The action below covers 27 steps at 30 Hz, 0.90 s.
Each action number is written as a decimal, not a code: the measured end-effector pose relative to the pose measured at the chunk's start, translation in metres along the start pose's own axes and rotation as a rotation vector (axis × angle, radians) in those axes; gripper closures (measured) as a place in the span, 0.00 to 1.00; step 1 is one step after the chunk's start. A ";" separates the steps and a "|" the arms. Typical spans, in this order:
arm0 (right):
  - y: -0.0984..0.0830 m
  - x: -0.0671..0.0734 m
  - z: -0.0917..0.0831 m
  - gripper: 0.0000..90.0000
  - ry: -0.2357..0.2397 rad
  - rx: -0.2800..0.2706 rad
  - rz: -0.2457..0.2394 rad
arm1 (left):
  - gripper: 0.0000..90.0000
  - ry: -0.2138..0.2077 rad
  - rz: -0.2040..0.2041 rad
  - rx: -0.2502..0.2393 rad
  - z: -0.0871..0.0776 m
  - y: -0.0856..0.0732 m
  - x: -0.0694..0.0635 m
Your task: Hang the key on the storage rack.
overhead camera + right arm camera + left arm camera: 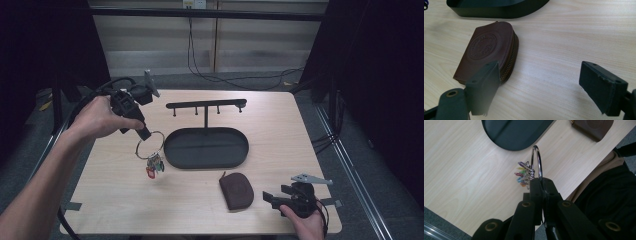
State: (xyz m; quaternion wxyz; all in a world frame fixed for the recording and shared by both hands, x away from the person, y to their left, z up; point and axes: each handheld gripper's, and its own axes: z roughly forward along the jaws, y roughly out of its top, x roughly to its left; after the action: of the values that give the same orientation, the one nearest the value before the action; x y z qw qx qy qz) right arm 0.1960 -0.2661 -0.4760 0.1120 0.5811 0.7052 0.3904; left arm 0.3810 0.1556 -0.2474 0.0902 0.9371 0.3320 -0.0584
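Left claw [143, 134] grips the key ring [149, 145], lifted at frame centre-left — hanging on the rack [206, 105] remains; right claw [539, 87] released.

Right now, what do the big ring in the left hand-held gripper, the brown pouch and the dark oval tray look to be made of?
Ring: probably polished metal; thin, silvery, bright glints.
Brown pouch: looks like leather or an imitation; matte, with an embossed round stamp and a zip along the edge.
Oval tray: likely painted metal, possibly plastic; smooth dark surface with a dull sheen.
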 end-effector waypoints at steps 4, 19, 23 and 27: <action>0.000 0.000 0.000 0.19 0.002 -0.001 0.000 | 0.98 0.009 0.000 -0.012 -0.008 0.006 0.002; 0.000 0.001 0.000 0.19 0.014 0.000 -0.003 | 0.98 0.015 -0.009 0.009 -0.011 0.036 -0.003; 0.000 0.001 0.000 0.19 0.017 0.000 -0.007 | 0.98 0.015 -0.022 0.001 -0.013 0.047 -0.002; 0.000 0.001 -0.001 0.19 0.021 -0.001 -0.009 | 0.98 0.020 -0.026 0.011 -0.013 0.057 -0.002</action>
State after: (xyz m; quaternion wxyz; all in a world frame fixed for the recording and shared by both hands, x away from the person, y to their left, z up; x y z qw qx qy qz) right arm 0.1949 -0.2654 -0.4754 0.1067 0.5737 0.7087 0.3964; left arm 0.4162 0.1133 -0.2268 0.0811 0.9338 0.3447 -0.0518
